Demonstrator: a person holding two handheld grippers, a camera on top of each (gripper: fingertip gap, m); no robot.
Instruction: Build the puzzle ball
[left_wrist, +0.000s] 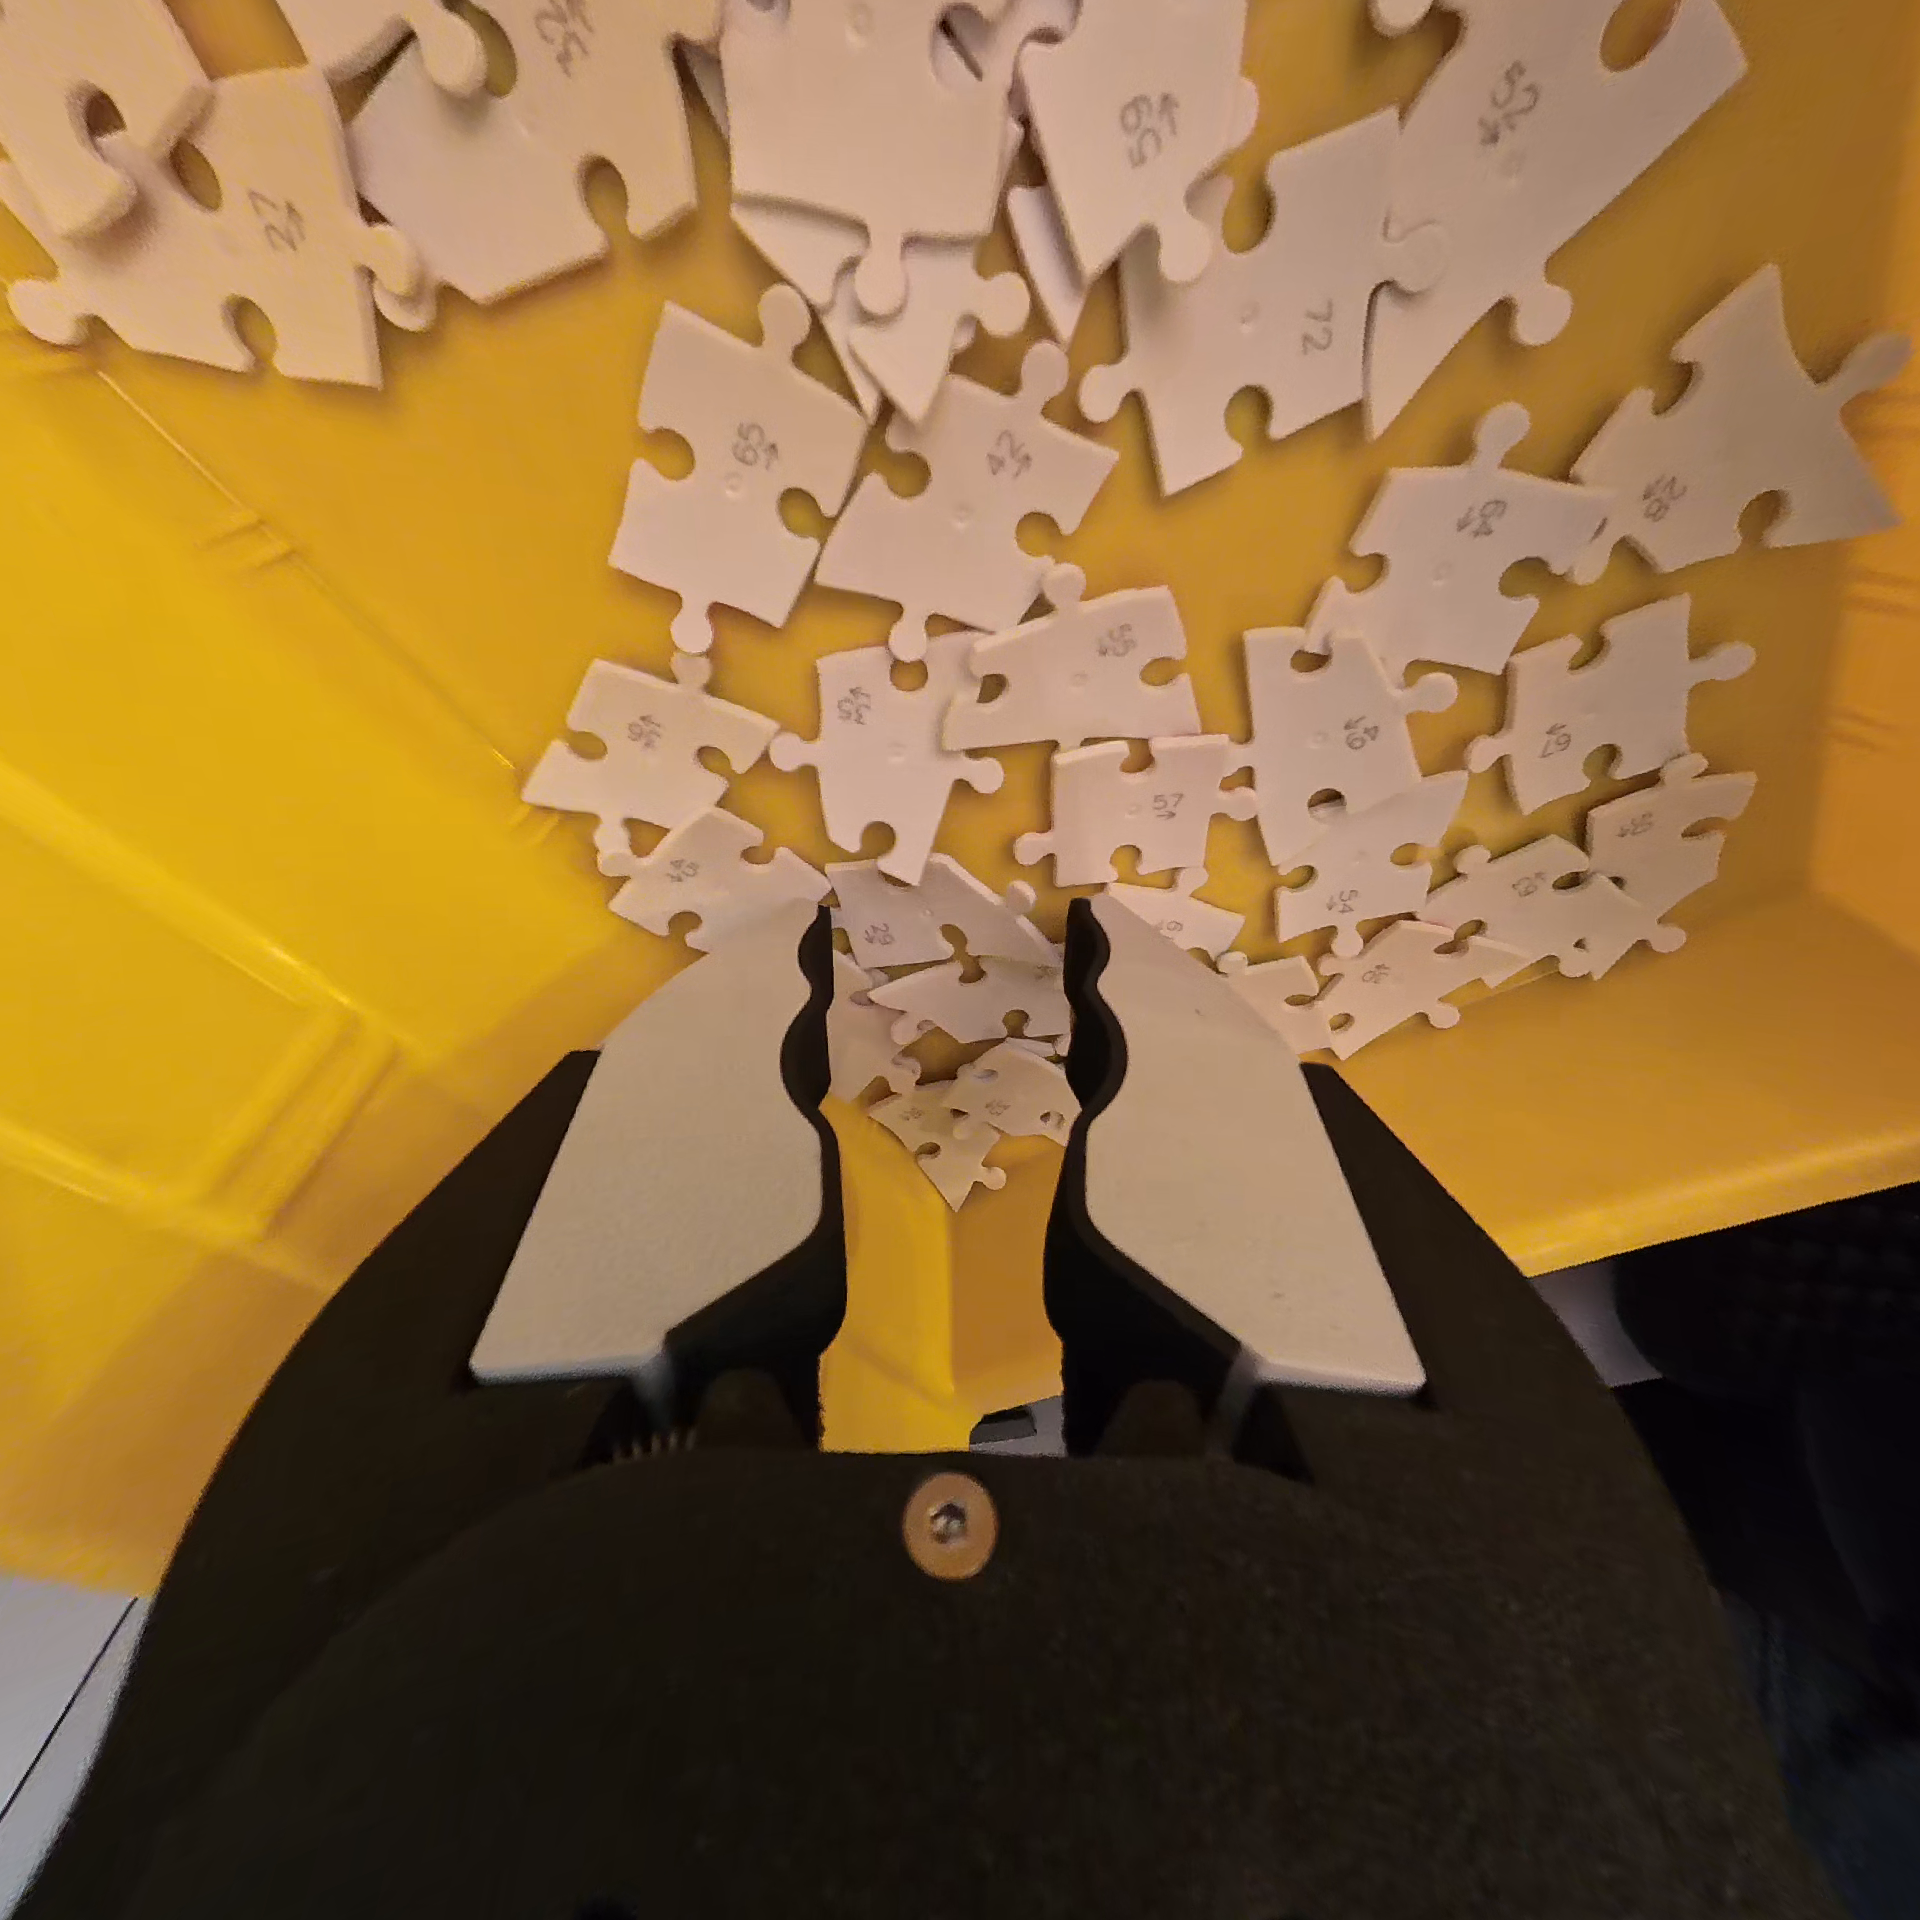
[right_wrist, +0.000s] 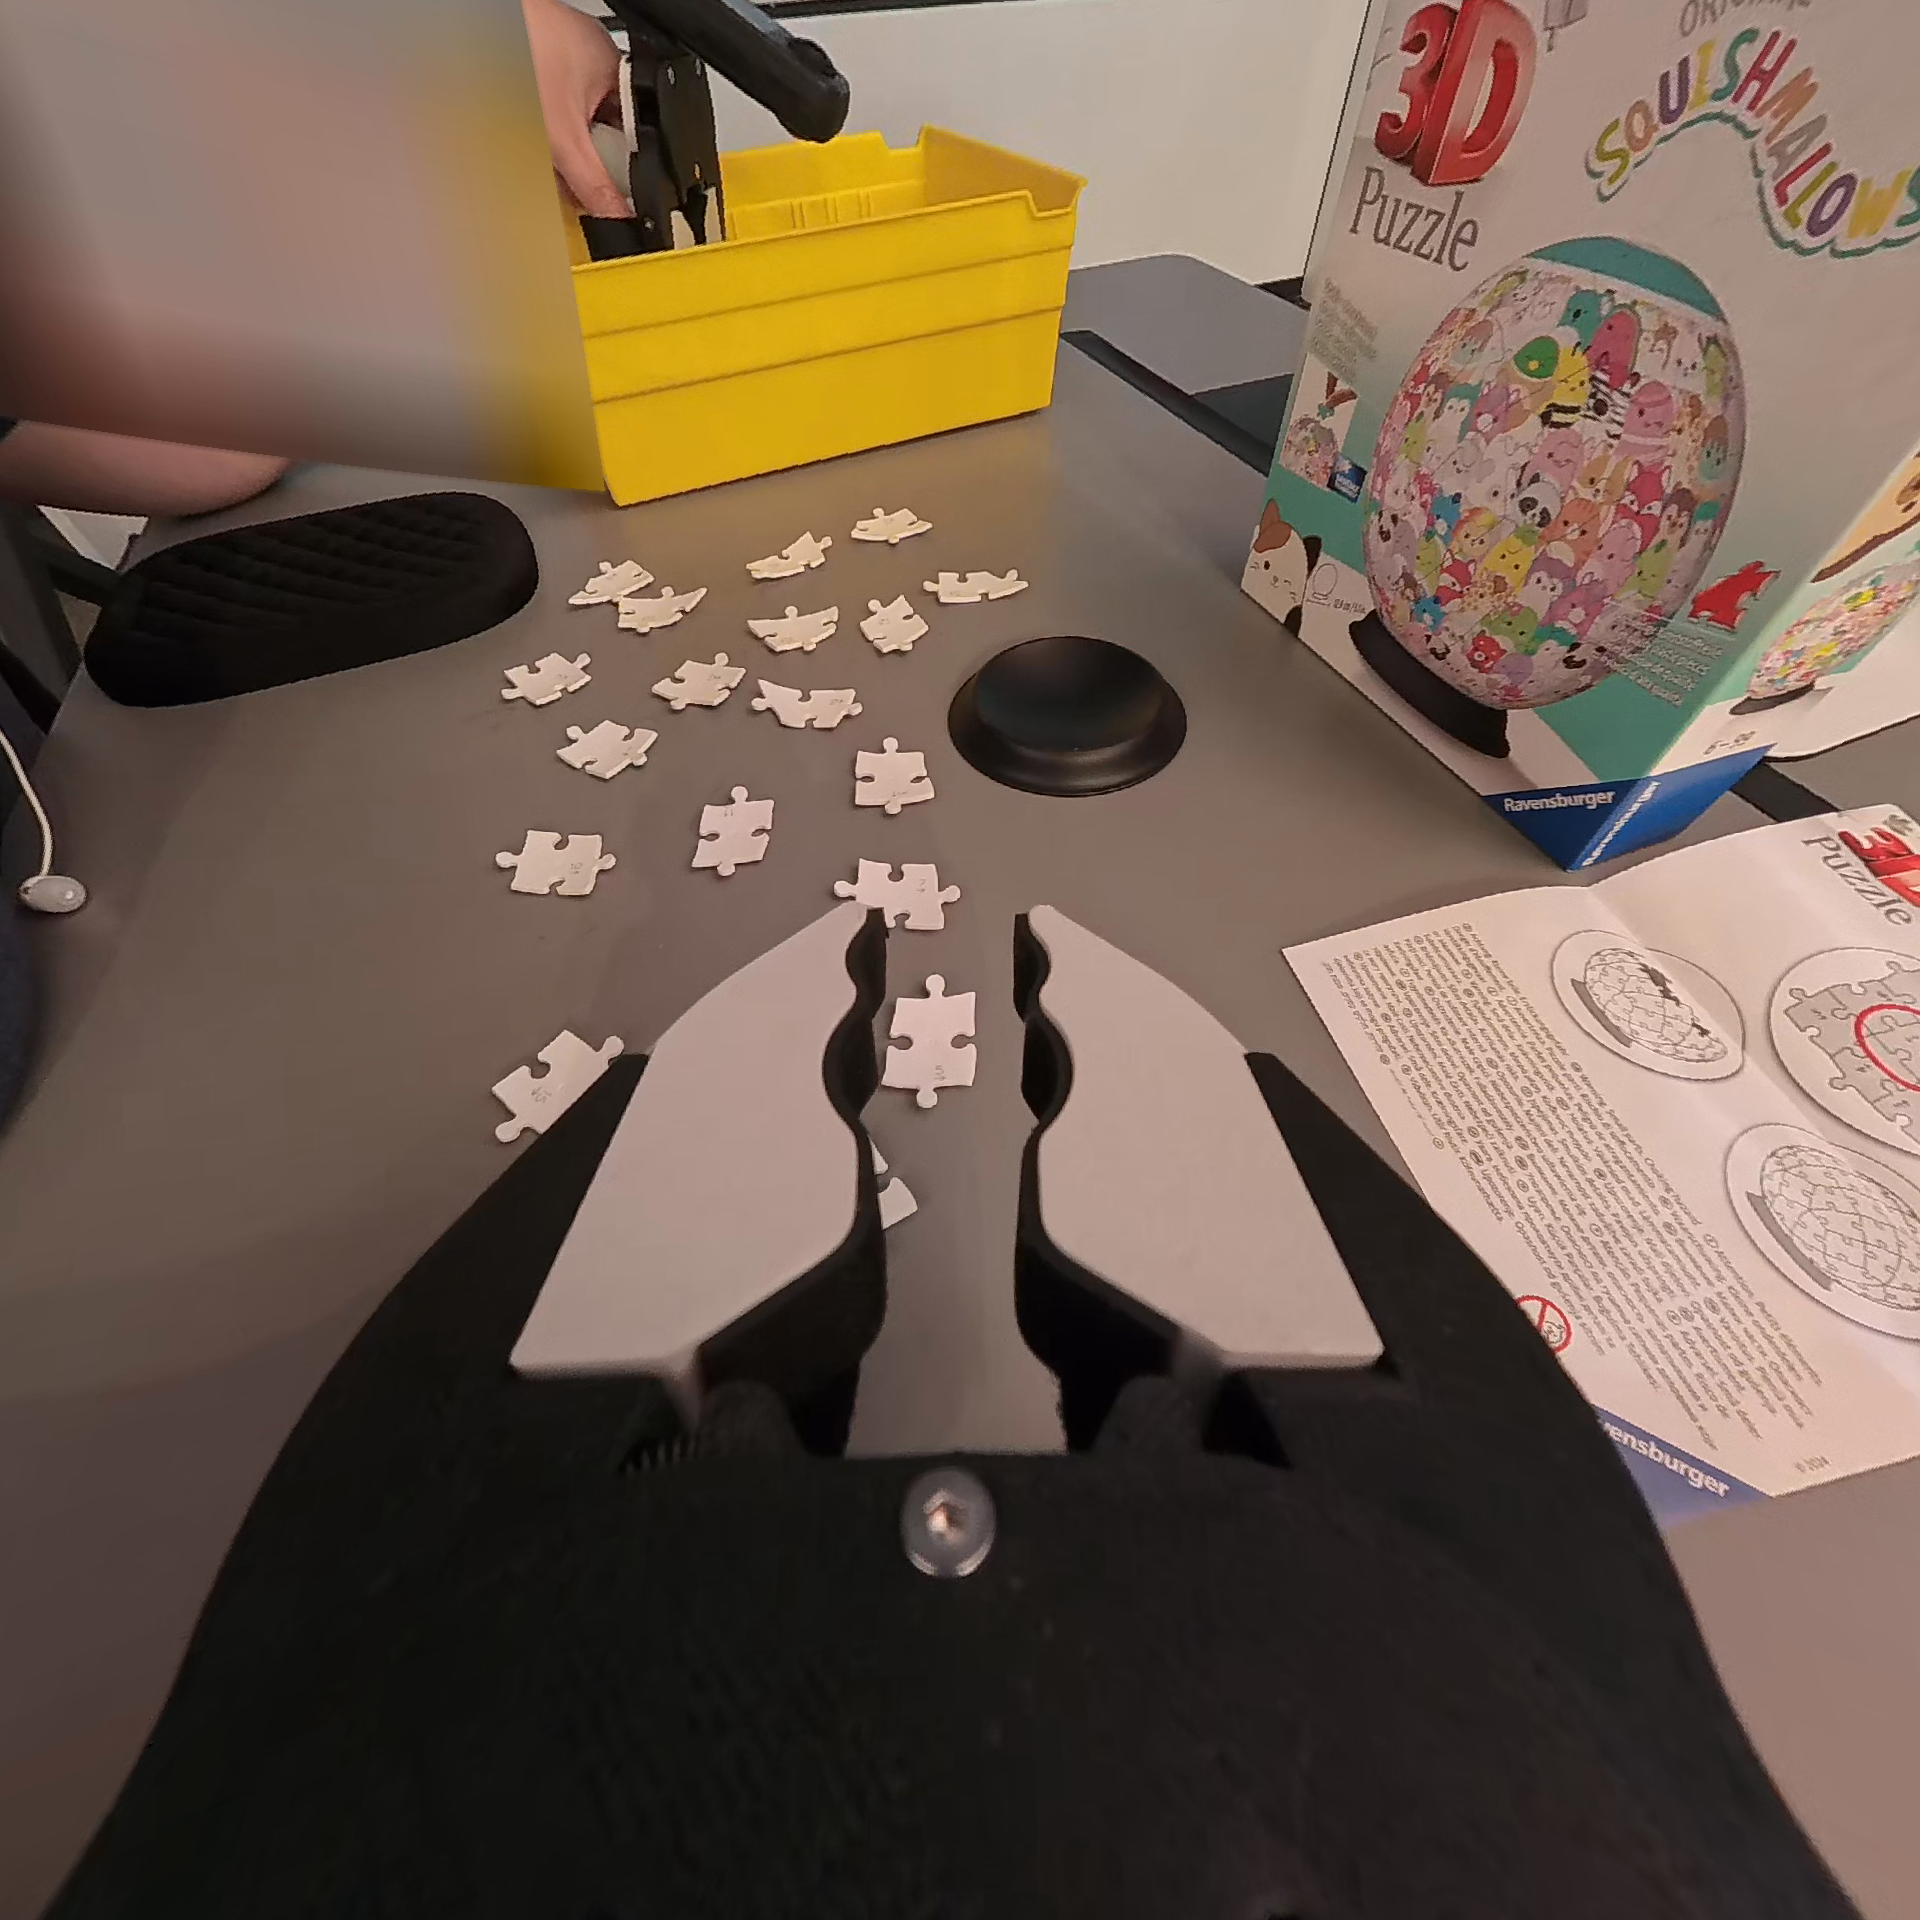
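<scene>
My left gripper (left_wrist: 948, 935) is inside the yellow bin (left_wrist: 260, 831), jaws apart, gripping nothing. White pieces (left_wrist: 904, 748) lie ahead of its tips and between them, blank side up, overlapping, pointing every way; each bears small grey print. My right gripper (right_wrist: 951, 925) hovers over the grey table (right_wrist: 312, 1039), jaws spread, empty. 1 piece (right_wrist: 932, 1039) lies flat between its fingers, long axis running away from me. More loose pieces (right_wrist: 732, 831) scatter ahead-left. Black stand (right_wrist: 1067, 717) ahead-right, box (right_wrist: 1621, 416) far right, leaflet (right_wrist: 1621, 1143) beside my right finger.
</scene>
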